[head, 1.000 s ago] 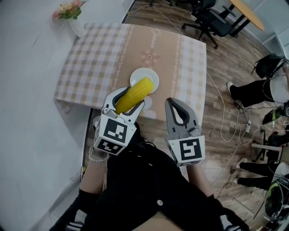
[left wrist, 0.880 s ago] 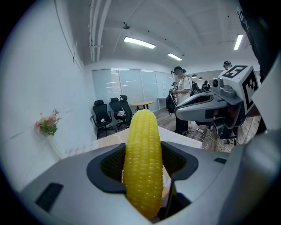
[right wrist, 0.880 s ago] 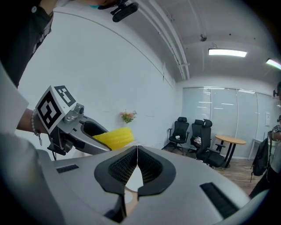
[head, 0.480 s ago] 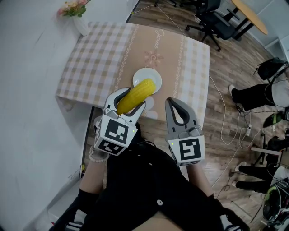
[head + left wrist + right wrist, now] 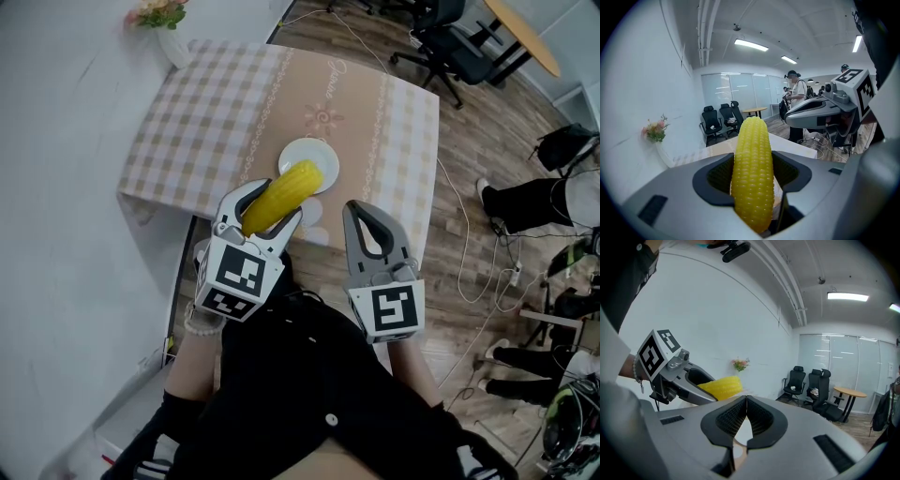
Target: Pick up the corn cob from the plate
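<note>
Not much has changed in the last second. The table (image 5: 216, 112) has drifted a bit up and to the right in the head view, and both grippers sit exactly where they were in frame, so it's mostly the camera moving.

The left gripper (image 5: 272, 202) is still clamped on the corn cob (image 5: 279, 197). Its jaws are only as far apart as the cob is thick, and the cob pokes out past the tips in the left gripper view (image 5: 751, 173).

The right gripper (image 5: 358, 211) hasn't budged: jaws pressed together, nothing in them (just along for the ride).

The plate (image 5: 323, 157) looks bare now. The cob's tip overlaps its edge from above, so I can't really tell how high it's been lifted, but it looks clear of the plate.

I'd call the pick basically done.
</note>
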